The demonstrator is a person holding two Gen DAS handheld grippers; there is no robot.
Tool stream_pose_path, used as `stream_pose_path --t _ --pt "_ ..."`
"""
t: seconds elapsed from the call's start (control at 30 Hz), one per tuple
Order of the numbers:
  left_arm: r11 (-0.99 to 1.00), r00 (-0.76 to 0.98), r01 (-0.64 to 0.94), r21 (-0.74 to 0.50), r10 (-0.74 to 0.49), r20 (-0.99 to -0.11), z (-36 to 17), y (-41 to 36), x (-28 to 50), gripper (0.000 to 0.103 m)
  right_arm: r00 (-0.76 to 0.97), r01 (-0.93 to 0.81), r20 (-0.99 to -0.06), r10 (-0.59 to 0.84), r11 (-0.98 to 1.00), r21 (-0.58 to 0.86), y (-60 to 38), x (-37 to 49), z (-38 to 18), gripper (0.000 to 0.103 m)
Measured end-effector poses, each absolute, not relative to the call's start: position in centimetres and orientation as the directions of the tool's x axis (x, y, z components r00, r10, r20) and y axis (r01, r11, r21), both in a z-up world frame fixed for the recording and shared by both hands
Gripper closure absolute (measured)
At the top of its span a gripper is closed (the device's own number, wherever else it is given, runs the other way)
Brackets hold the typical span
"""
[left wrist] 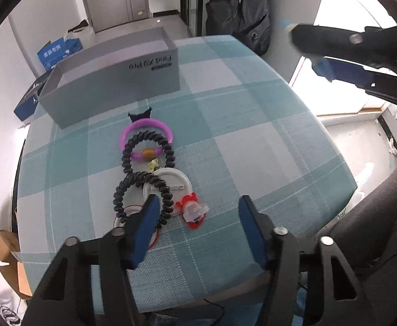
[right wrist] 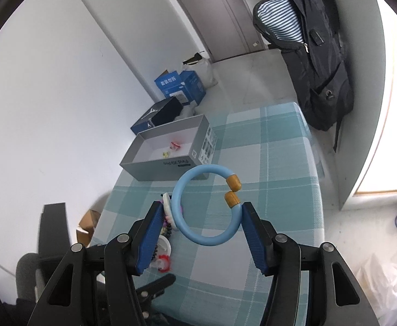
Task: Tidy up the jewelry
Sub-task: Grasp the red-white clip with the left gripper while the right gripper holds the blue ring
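right gripper [right wrist: 202,224]: pads pressed on blue bangle [right wrist: 198,212], centre frame, lifted above checked cloth [right wrist: 274,168]. left gripper [left wrist: 198,217]: jaws spread, nothing between, low centre over cloth. grey box [right wrist: 168,163]: upper left, small trinkets inside. black coil ties [left wrist: 149,163], purple bangle [left wrist: 145,133], red clip [left wrist: 191,210]: centre left on cloth.

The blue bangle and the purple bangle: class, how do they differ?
The blue bangle hangs between the right gripper's jaws above the table; the purple bangle lies flat on the checked cloth. A black coil band overlaps the purple one; nothing overlaps the blue. Both have golden end pieces.
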State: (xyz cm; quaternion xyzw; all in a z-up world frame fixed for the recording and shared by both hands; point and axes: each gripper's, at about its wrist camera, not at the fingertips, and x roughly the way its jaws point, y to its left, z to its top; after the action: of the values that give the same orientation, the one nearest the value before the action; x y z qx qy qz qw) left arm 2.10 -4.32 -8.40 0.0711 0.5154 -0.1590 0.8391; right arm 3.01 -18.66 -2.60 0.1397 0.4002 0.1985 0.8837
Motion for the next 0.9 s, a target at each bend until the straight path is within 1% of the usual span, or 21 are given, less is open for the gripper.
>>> stream_pose_path --t 0.03,0.07,0.17,0.3,0.47,0.57,0.7,0.9 --pt "0.942 0.417 0.334 -0.043 -0.188 -0.889 -8.5 -4.2 2.1 0.065 0.603 -0.237 -0.649 0.464 0.881 0.409 -18.8 2.9 -2.5 0.046" --pt "0.943 0.414 0.330 -0.044 -0.186 -0.891 -8.6 -4.2 2.2 0.070 0.605 -0.235 -0.646 0.466 0.880 0.413 -19.0 2.9 -2.4 0.046" --pt "0.947 0.408 0.318 -0.044 -0.178 -0.895 -8.8 -4.0 2.5 0.080 0.610 -0.235 -0.638 0.469 0.876 0.420 -19.2 2.9 -2.2 0.046" --pt "0.947 0.411 0.316 -0.052 -0.186 -0.892 -8.8 -3.8 2.5 0.081 0.616 -0.238 -0.630 0.473 0.874 0.424 -19.4 2.7 -2.0 0.046" --pt "0.946 0.433 0.322 -0.038 -0.183 -0.883 -8.4 -3.9 2.5 0.089 0.619 -0.244 -0.624 0.477 0.872 0.424 -19.4 2.5 -1.9 0.046" --pt "0.947 0.417 0.313 -0.076 -0.209 -0.885 -8.4 -3.5 2.7 0.089 0.621 -0.244 -0.621 0.478 0.871 0.426 -19.4 2.4 -1.7 0.046" --pt "0.944 0.416 0.317 -0.088 -0.221 -0.882 -8.3 -3.5 2.7 0.089 0.621 -0.243 -0.621 0.478 0.871 0.427 -19.4 2.4 -1.7 0.046" --pt "0.935 0.431 0.323 -0.144 -0.281 -0.857 -7.1 -3.3 2.7 0.089 0.621 -0.243 -0.620 0.480 0.870 0.430 -19.4 2.4 -1.7 0.046"
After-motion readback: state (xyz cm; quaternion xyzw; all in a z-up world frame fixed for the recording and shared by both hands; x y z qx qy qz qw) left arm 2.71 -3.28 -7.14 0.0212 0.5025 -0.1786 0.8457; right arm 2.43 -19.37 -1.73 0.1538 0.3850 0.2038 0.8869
